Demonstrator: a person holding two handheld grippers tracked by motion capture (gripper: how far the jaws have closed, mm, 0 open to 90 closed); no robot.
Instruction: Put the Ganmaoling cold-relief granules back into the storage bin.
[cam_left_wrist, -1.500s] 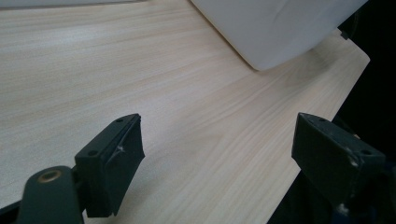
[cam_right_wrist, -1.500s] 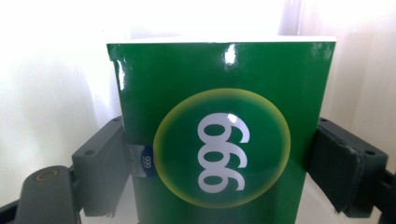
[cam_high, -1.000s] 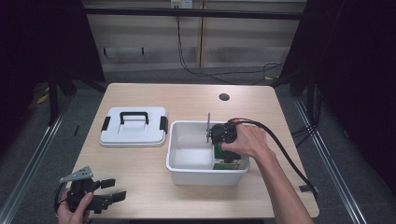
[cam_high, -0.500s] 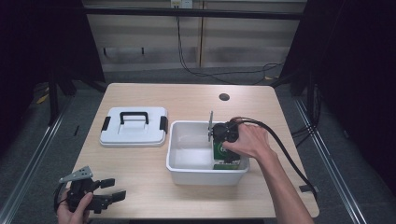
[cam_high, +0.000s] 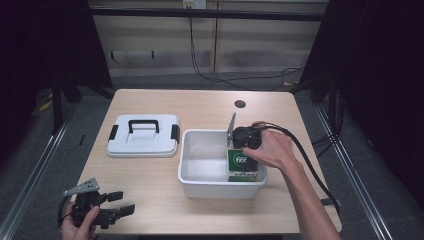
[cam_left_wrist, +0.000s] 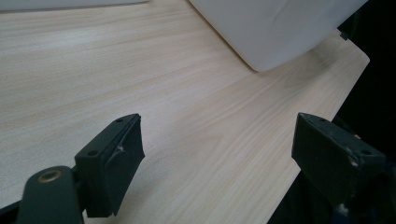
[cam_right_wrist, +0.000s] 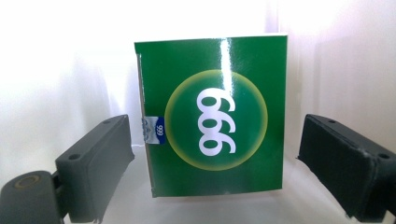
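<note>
A green box marked 999 (cam_high: 242, 163) stands upright in the right end of a white bin (cam_high: 215, 189). My right gripper (cam_high: 244, 148) points down into the bin from above. In the right gripper view the green box (cam_right_wrist: 212, 121) sits between the jaws of the right gripper (cam_right_wrist: 217, 140). These jaws have just been opening and now stand apart from the box's sides, so this gripper is open. My left gripper (cam_high: 123, 202) rests low at the table's front left corner, open and with nothing between its jaws. In its own view the left gripper (cam_left_wrist: 219, 140) looks across bare wood toward the bin (cam_left_wrist: 275, 28).
A white lid with a black handle (cam_high: 143, 135) lies flat on the table, left of the bin. A small dark hole (cam_high: 240, 104) marks the tabletop behind the bin. A black cable (cam_high: 305, 160) trails from the right gripper over the right table edge.
The right gripper's jaws have let go of the green box, which now stands in the bin. The right hand has lifted slightly. The left gripper has not moved.
</note>
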